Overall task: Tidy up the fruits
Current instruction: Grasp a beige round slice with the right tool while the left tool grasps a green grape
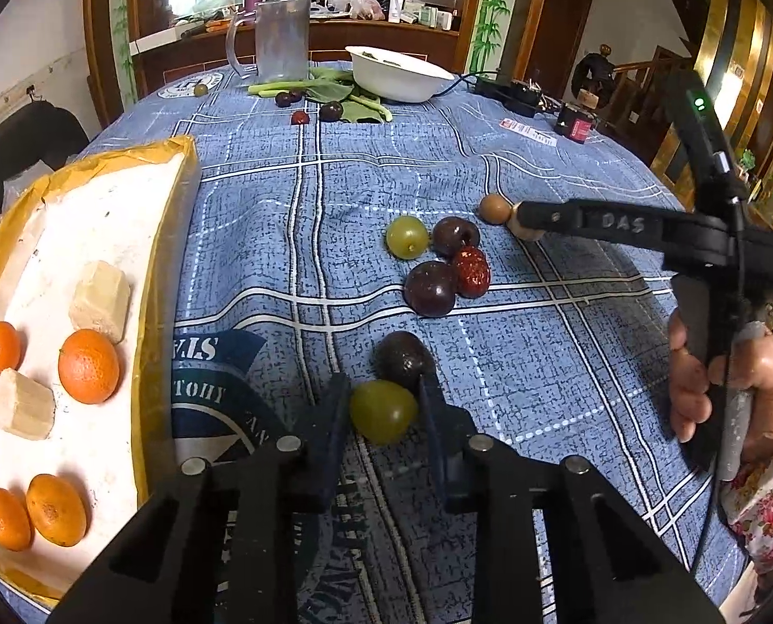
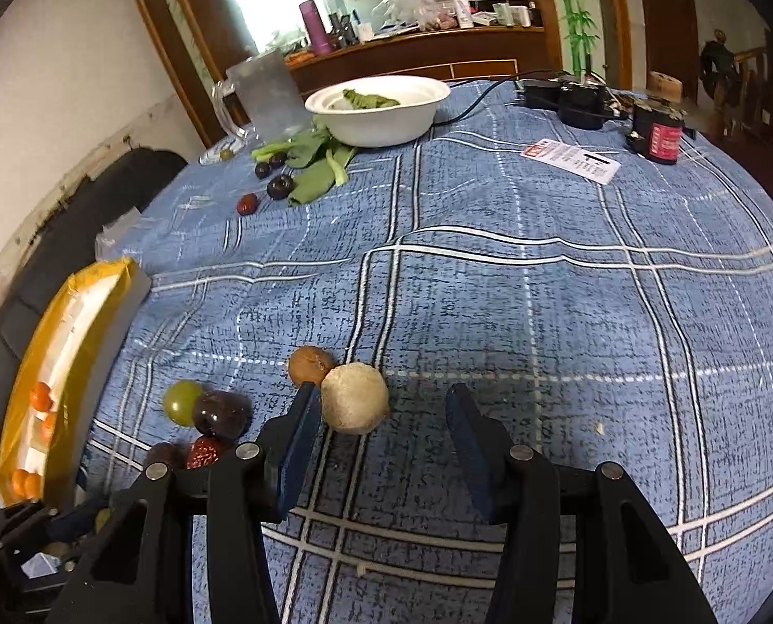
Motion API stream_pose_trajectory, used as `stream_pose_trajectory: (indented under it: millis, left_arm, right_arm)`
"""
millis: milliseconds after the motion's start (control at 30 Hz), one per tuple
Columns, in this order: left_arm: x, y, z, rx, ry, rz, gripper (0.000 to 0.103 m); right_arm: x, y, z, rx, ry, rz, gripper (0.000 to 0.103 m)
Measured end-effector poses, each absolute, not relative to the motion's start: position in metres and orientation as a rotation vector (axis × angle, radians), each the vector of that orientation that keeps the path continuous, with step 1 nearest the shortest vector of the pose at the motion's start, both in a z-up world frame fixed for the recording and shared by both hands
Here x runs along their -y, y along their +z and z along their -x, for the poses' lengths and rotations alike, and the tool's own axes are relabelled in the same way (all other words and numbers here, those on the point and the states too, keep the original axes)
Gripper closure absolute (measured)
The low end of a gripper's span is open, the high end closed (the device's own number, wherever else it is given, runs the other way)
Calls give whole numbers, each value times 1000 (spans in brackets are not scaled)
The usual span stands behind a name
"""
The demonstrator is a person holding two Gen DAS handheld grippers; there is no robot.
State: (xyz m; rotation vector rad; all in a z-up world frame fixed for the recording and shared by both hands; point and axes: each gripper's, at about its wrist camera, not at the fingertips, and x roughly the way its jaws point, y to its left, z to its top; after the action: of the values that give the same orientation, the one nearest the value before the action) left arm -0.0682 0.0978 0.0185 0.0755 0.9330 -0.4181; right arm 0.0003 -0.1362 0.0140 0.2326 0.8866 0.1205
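The smooth oval green grape (image 1: 383, 411) lies on the woven blue plaid tablecloth (image 1: 516, 166), clamped between the left gripper (image 1: 381, 395) jaws. A matte dark plum (image 1: 404, 359) touches it behind. The right gripper (image 2: 381, 416) jaws stand open around a rough, pale round longan (image 2: 355, 398).

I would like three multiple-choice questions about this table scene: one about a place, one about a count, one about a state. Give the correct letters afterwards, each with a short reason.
1. Where is the white bowl?
A. at the far side of the table
B. inside the tray
C. under the right gripper

2. How many oranges lie in the tray?
A. two
B. four
C. six

3. What is between the fingers of the left gripper?
A. an orange
B. nothing
C. a green grape

Answers:
1 A, it stands beside the clear jug.
2 B, four oranges show there.
3 C, the fingers enclose the grape.
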Motion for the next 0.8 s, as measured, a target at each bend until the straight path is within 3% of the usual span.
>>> stream_pose_trajectory:
  millis: [133, 167, 200, 633, 800]
  left_arm:
    - [-104, 19, 67, -936, -424, -39, 78]
    - [-105, 19, 66, -935, -423, -30, 78]
    - [-106, 19, 67, -933, -422, -24, 78]
    - [-132, 37, 83, -816, -387, 70, 78]
    - [-163, 67, 90, -769, -371, 137, 78]
  right_arm:
    - [122, 14, -4, -887, 117, -144, 53]
    - [118, 14, -4, -889, 121, -120, 67]
    - [116, 14, -4, -888, 117, -100, 71]
    - [93, 64, 43, -778, 174, -92, 72]
    - [62, 80, 49, -767, 259, -77, 72]
